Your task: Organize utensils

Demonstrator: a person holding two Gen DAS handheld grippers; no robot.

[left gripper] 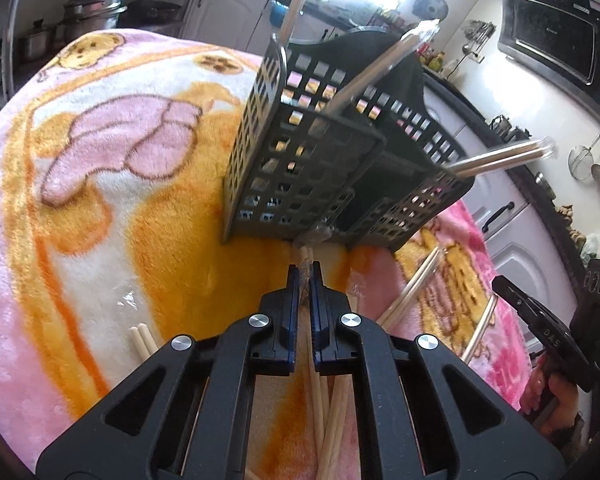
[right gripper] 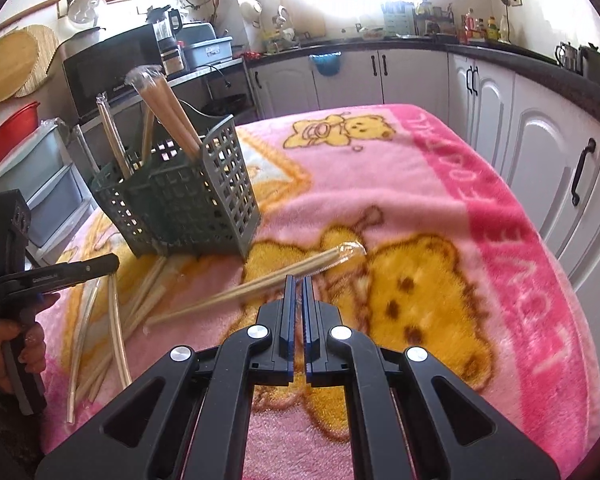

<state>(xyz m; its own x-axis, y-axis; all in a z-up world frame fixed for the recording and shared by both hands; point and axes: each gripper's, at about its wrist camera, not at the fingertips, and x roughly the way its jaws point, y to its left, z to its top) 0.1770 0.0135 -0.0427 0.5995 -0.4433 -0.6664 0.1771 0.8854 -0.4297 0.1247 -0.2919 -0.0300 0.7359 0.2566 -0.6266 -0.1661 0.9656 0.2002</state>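
Two grippers work over a bench covered with a pink and orange blanket point(right gripper: 440, 184). The left gripper point(left gripper: 305, 276) has its jaws closed narrow on a wrapped pair of chopsticks point(left gripper: 305, 258), whose long axis runs along the fingers; its far end points toward the foot of the basket point(left gripper: 300, 168). No earlier view is given, so I tell only this grip. The right gripper point(right gripper: 299, 288) also has its jaws almost together; a wrapped chopstick pair point(right gripper: 268, 288) passes at its tips, but I cannot tell if the pads really press it. This pair lies with its long axis slanted, the plastic end pointing up and right in the right wrist view.

The dark grid basket stands on the blanket and has several compartments. Wrapped chopstick bundles point(right gripper: 168, 112) stand in it, leaning outward with their tops above the rim. More loose chopsticks point(right gripper: 112, 320) lie flat on the blanket near the basket, pointing in different directions.
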